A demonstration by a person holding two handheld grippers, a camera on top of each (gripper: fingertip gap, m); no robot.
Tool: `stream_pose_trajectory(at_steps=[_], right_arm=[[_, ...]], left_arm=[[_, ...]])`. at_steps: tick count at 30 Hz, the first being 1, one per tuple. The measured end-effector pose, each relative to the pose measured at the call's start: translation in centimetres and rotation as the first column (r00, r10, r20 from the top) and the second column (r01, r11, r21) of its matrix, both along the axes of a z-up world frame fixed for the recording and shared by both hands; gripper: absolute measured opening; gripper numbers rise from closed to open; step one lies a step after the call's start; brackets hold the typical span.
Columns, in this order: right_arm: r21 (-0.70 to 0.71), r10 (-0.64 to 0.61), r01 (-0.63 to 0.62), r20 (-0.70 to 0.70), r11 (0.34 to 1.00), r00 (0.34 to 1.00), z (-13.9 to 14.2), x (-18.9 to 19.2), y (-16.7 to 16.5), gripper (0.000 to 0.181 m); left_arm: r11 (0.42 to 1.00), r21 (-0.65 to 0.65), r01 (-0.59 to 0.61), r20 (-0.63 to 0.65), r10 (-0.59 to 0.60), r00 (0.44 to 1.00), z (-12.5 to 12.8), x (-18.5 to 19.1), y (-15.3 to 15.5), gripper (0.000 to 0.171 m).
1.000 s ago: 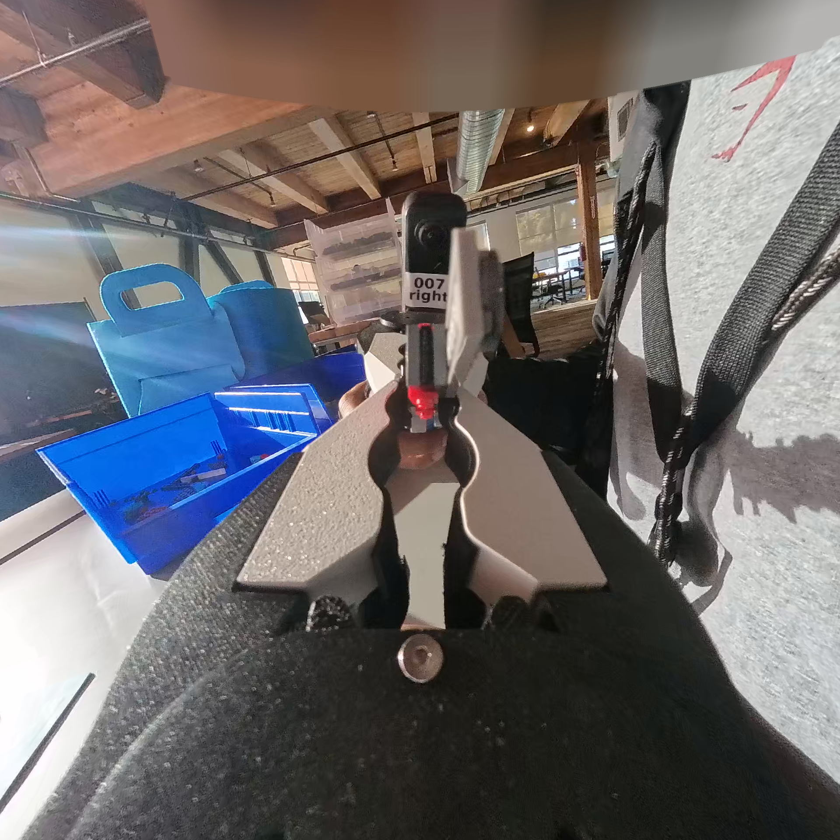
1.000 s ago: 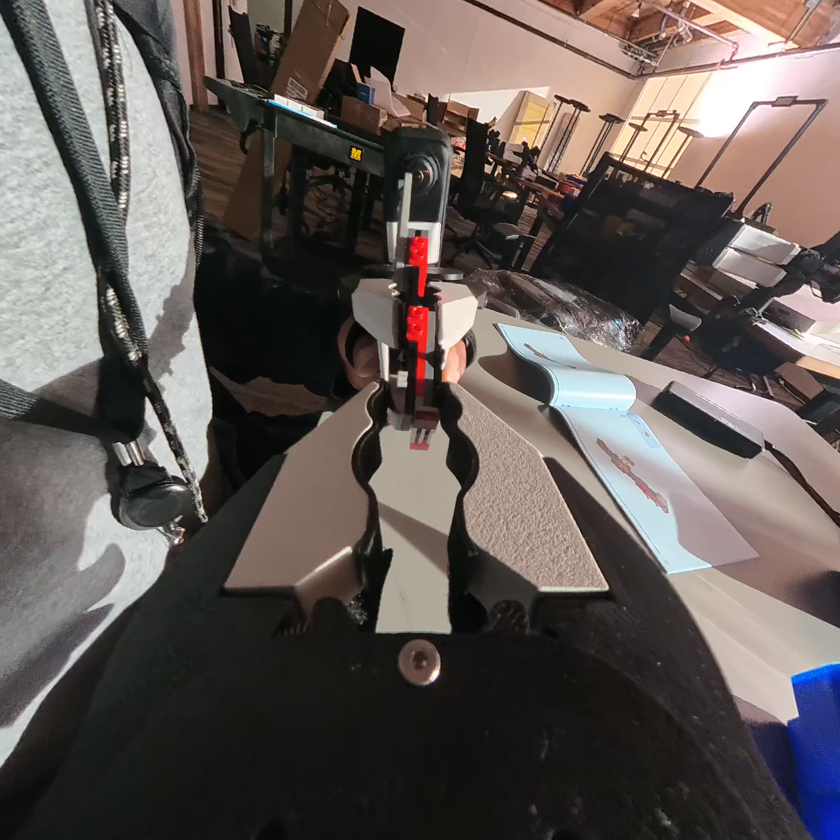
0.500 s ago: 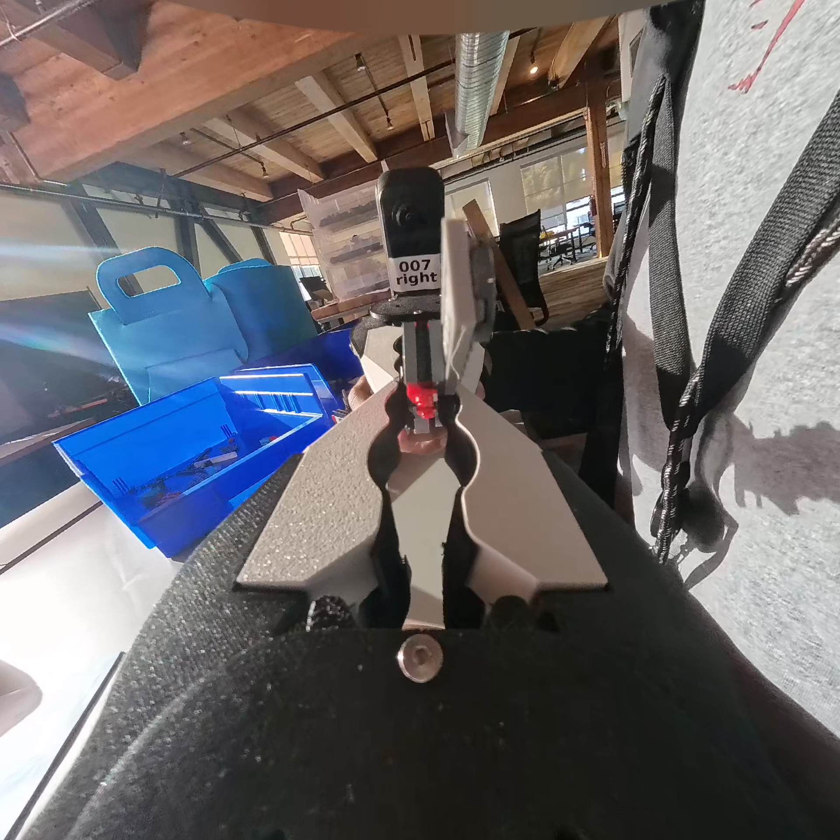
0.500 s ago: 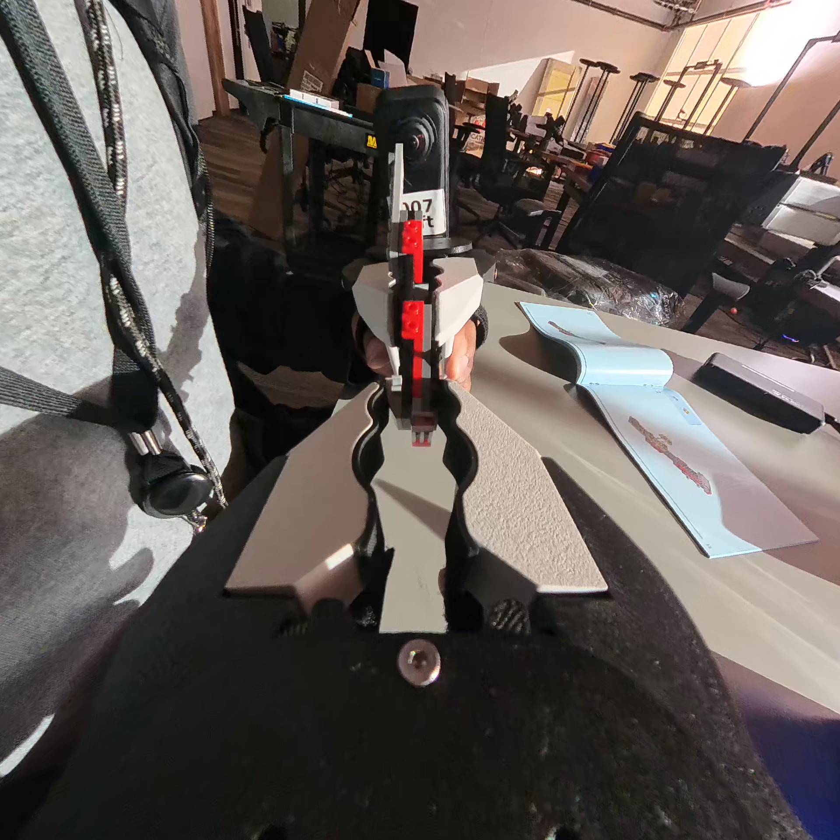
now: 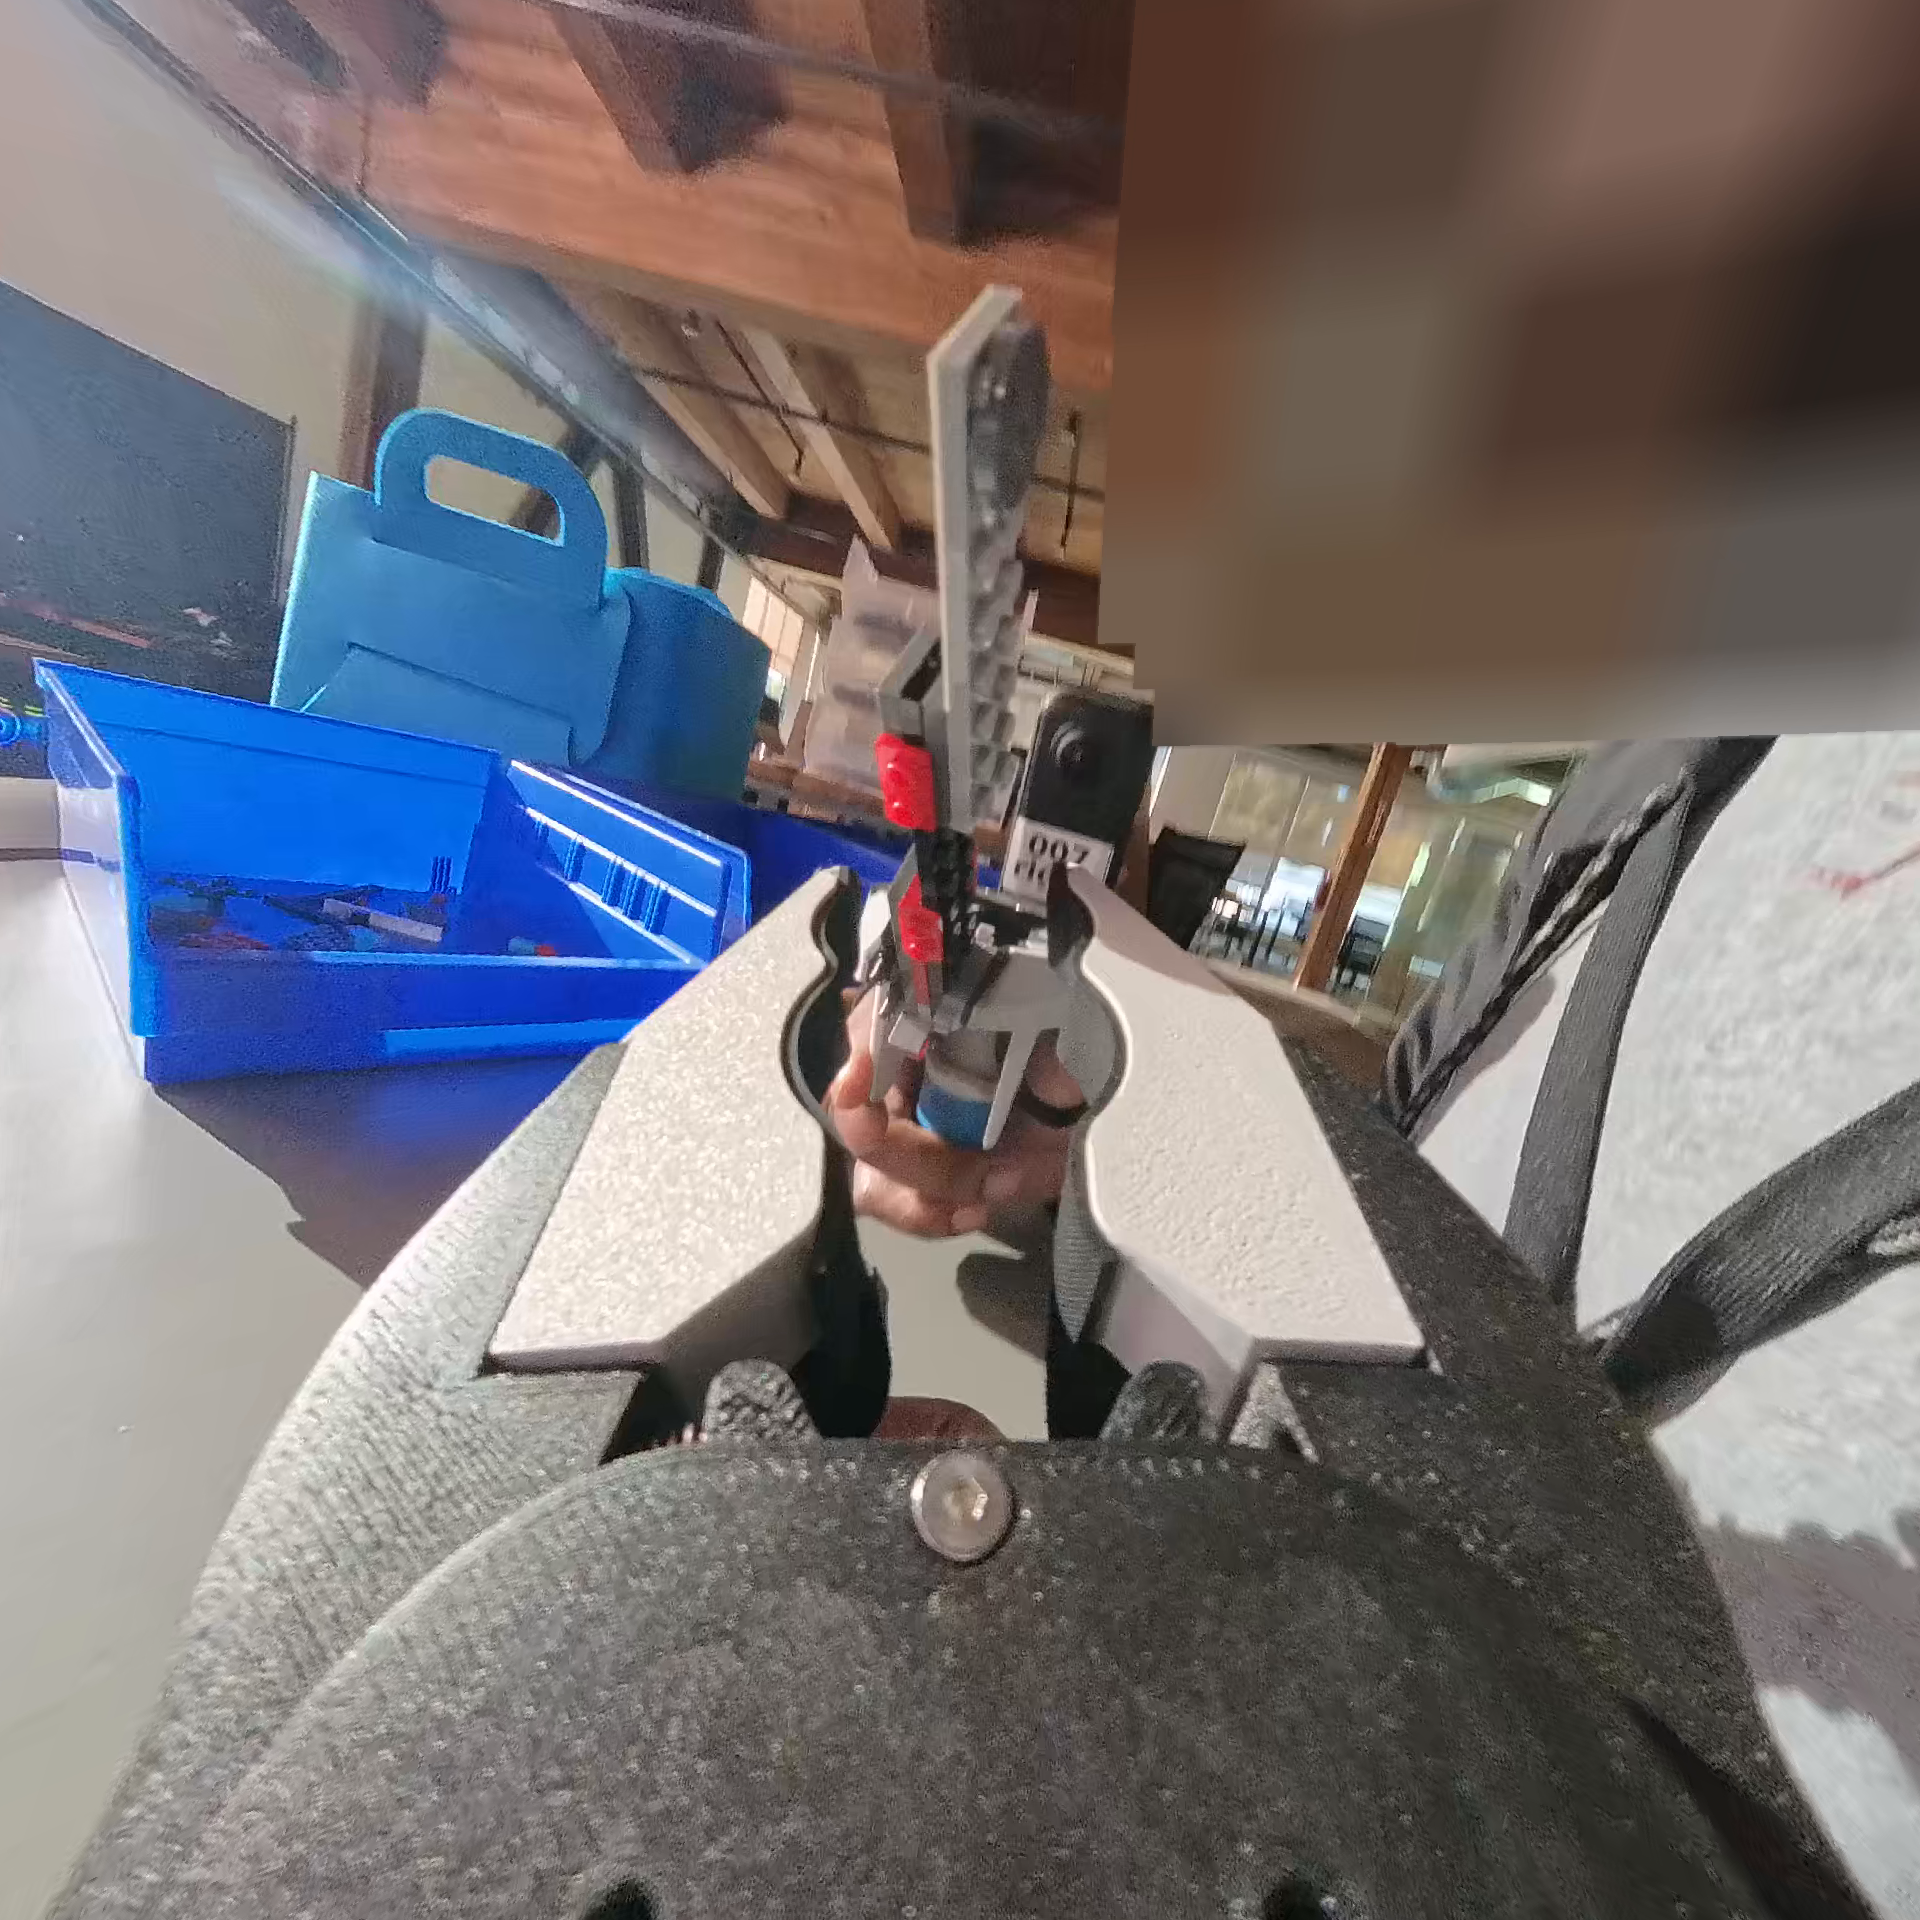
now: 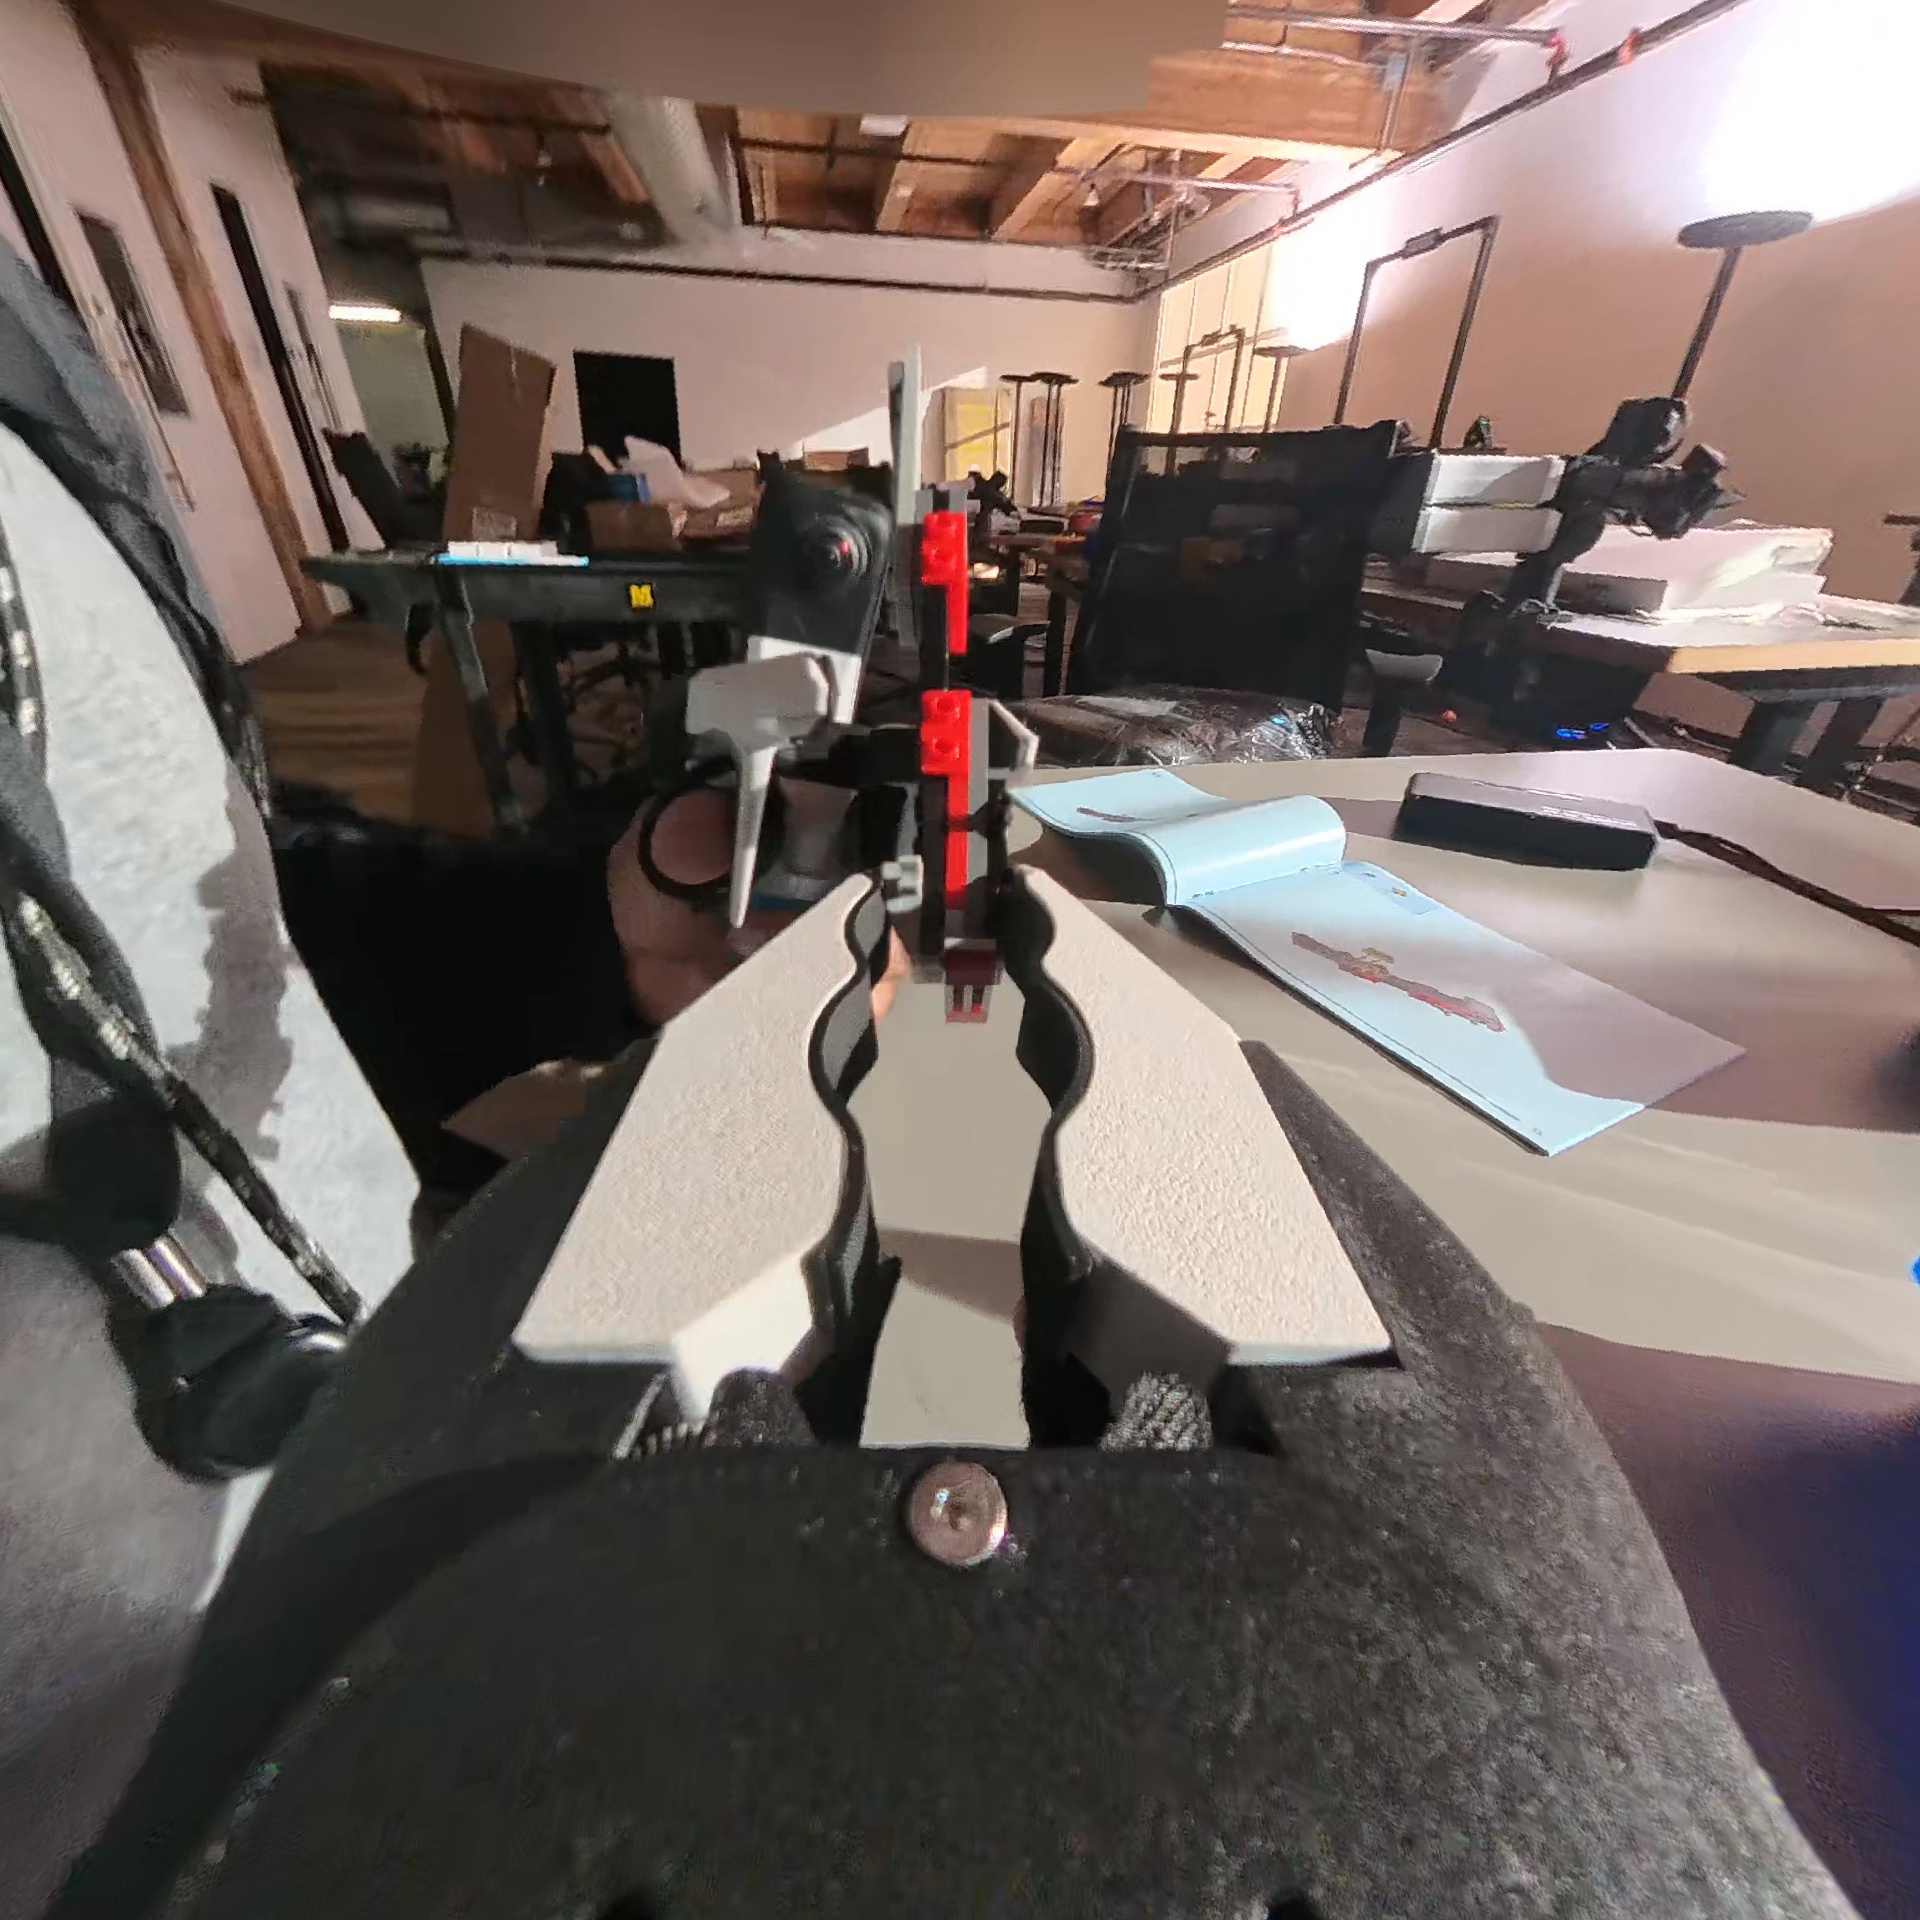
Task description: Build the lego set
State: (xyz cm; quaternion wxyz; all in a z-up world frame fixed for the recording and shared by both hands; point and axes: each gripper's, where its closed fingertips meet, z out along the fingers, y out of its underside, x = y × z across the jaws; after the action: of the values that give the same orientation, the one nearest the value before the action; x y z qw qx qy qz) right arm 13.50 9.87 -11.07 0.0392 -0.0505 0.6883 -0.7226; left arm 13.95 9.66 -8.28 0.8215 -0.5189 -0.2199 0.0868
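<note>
The left hand-held gripper (image 5: 951, 914), clamped on the lego model half a second ago, now stands with its jaws spread and nothing between them. The model (image 6: 951, 790), a thin assembly of grey plate, black strip and red bricks, stands upright in the air above the tabletop (image 6: 1558, 1226), pinched at its lower end by the closed right hand-held gripper (image 6: 951, 940). In the right wrist view the left hand-held gripper has drawn off to the model's left and no longer touches it. The release suggests that the two-gripper pressing step is finished and that the left side is free to fetch the next piece.

The blue parts bin (image 5: 312, 831) sits on the tabletop left of the model; its front compartment holds loose small pieces (image 5: 312, 920), blue, white and dark, too small to identify singly. A blue felt bag (image 5: 468, 623) stands behind it, contents hidden. The open instruction booklet (image 6: 1403, 966) lies on the tabletop to the model's right.
</note>
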Motion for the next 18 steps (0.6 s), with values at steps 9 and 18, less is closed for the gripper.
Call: stream_pose_trajectory(at_steps=[9, 18], right_arm=[[-0.070, 0.036, -0.028, 0.108, 0.997, 0.993, 0.9, 0.3, -0.1, 0.024], [-0.063, 0.055, -0.050, 0.083, 0.997, 0.995, 0.8, 1.1, -0.5, 0.024]], left_arm=[[0.995, 0.103, 0.016, 0.050, -0.022, 0.999, 0.3, -0.4, 0.1, 0.026], [0.989, 0.143, 0.031, -0.006, -0.030, 1.000, 0.8, 0.1, -0.2, 0.015]])
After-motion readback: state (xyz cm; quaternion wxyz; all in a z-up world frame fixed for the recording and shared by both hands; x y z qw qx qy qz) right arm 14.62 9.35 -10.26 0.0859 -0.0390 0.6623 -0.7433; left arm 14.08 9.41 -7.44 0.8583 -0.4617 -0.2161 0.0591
